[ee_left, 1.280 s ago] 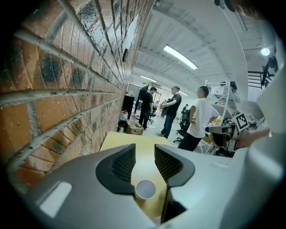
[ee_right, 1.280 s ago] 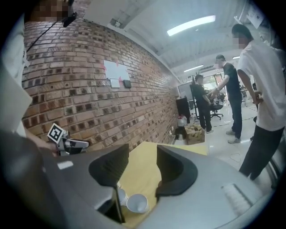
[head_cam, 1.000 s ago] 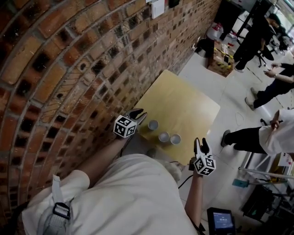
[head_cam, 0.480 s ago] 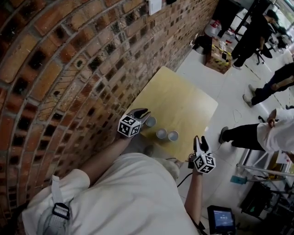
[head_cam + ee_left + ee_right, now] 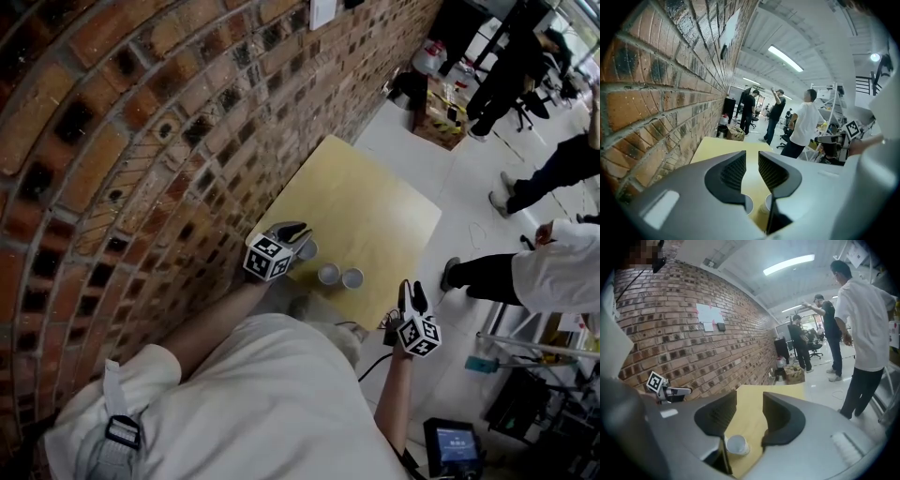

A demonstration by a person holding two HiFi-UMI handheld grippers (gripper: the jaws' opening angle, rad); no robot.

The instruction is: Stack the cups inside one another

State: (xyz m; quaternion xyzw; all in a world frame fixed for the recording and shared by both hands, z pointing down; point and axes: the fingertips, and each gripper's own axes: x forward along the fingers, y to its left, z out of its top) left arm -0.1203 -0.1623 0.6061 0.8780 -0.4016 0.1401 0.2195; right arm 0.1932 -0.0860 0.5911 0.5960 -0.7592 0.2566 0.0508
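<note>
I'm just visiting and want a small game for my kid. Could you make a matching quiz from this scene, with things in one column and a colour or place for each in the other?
Things:
1. table
2. cups
3. wall
4. floor

Colours or places:
A. red-brown brick
B. white, upright, in a row at the table's near end
C. pale yellow top
D. light grey, to the right of the table

Pairs: 1-C, 2-B, 3-A, 4-D

Bright ceiling strip lights (image 5: 785,58) wash the room evenly, shadows stay soft, and the brick wall (image 5: 141,141) bows under fisheye distortion towards dark corners.
</note>
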